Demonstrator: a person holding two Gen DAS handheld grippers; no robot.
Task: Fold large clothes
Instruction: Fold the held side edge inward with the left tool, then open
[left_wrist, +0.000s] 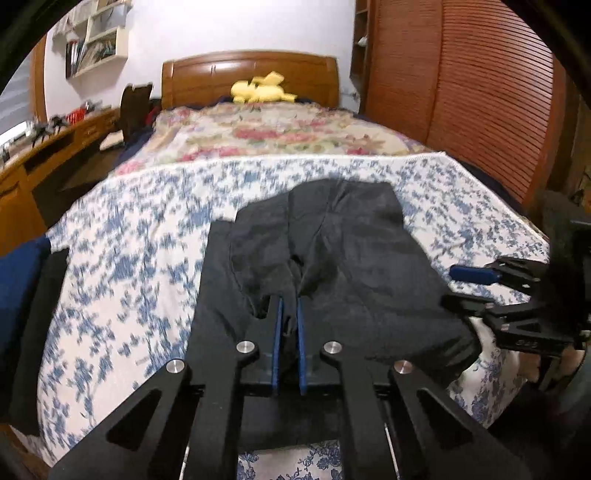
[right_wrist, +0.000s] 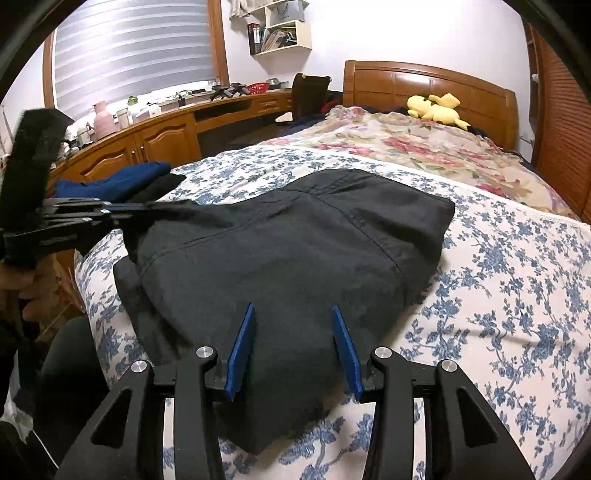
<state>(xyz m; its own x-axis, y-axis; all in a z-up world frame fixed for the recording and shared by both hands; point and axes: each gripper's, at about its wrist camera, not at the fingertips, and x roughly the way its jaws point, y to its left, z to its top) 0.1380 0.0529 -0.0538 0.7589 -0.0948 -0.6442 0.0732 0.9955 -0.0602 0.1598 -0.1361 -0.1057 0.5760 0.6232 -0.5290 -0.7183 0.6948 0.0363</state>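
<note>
No readable brand or label could be made out anywhere; some marking on the right gripper's body at the right edge of the left wrist view was too blurred to read. The black garment (right_wrist: 288, 251) was seen lying mid-frame on the blue-flowered bedspread (right_wrist: 517, 295), partly folded, with seams and a waistband-like edge toward the top. A bunched fold of it was pinched between the nearly closed blue pads of the left gripper (left_wrist: 290, 317), low in the centre of that view. The right gripper (right_wrist: 293, 332) was held with its jaws spread wide over the garment's near edge, nothing clamped.
</note>
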